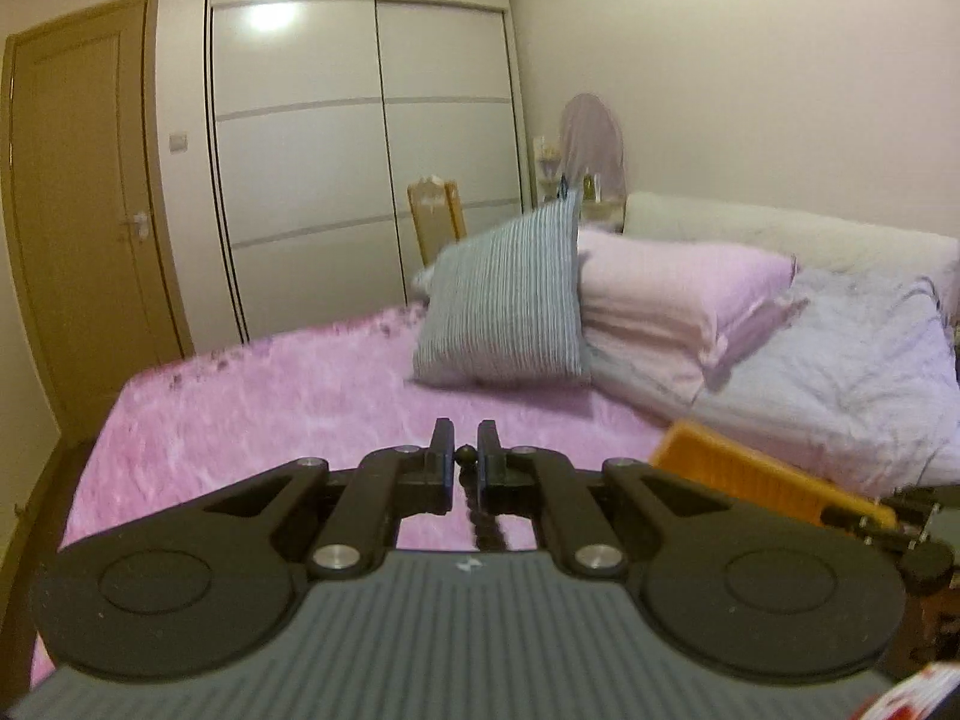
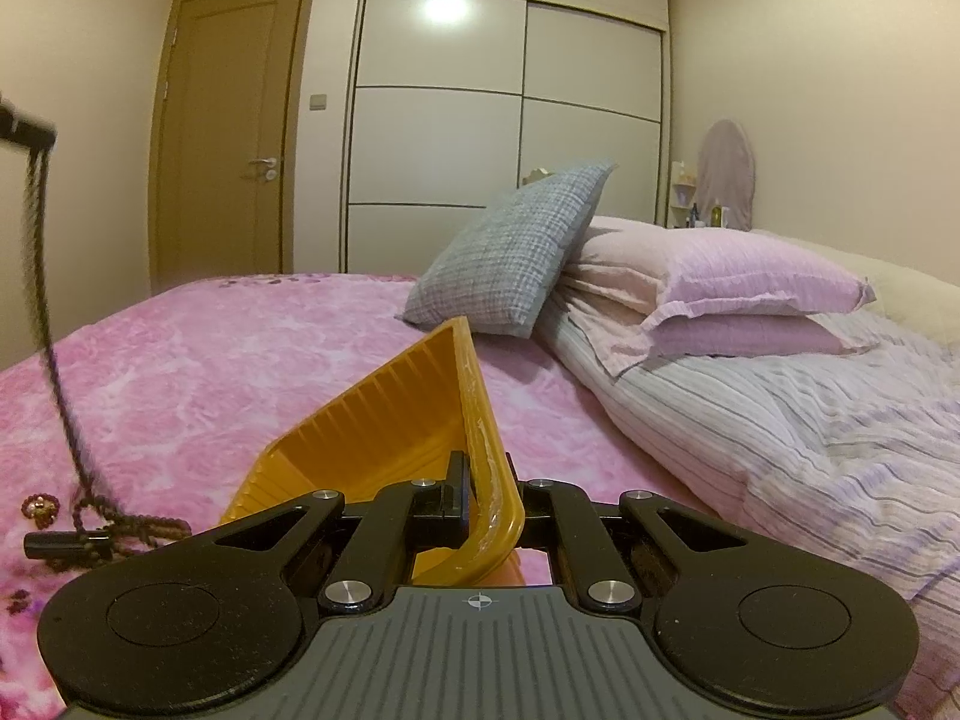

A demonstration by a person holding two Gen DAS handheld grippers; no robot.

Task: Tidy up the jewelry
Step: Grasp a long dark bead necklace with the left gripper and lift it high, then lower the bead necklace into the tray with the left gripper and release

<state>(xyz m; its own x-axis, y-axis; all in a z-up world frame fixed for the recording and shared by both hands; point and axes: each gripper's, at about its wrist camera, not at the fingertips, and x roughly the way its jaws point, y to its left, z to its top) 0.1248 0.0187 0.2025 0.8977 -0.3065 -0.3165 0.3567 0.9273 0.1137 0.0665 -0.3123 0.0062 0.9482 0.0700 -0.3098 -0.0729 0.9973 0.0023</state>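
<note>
My left gripper (image 1: 467, 450) is shut on a dark beaded necklace (image 1: 487, 531); one bead shows between the pads and the strand hangs below. In the right wrist view the necklace (image 2: 45, 276) drops from the left gripper's tips (image 2: 24, 131) at the upper left, and its lower end lies coiled on the pink blanket. My right gripper (image 2: 483, 477) is shut on the rim of an orange ribbed tray (image 2: 384, 420), which is tilted with its far end raised. The tray (image 1: 744, 474) also shows at the right in the left wrist view.
A pink blanket (image 2: 240, 372) covers the bed. A small sequinned ornament (image 2: 39, 507) and a black cylinder (image 2: 66, 543) lie by the necklace's end. A grey checked pillow (image 2: 510, 252), pink pillows (image 2: 720, 282) and a striped duvet (image 2: 780, 420) fill the right.
</note>
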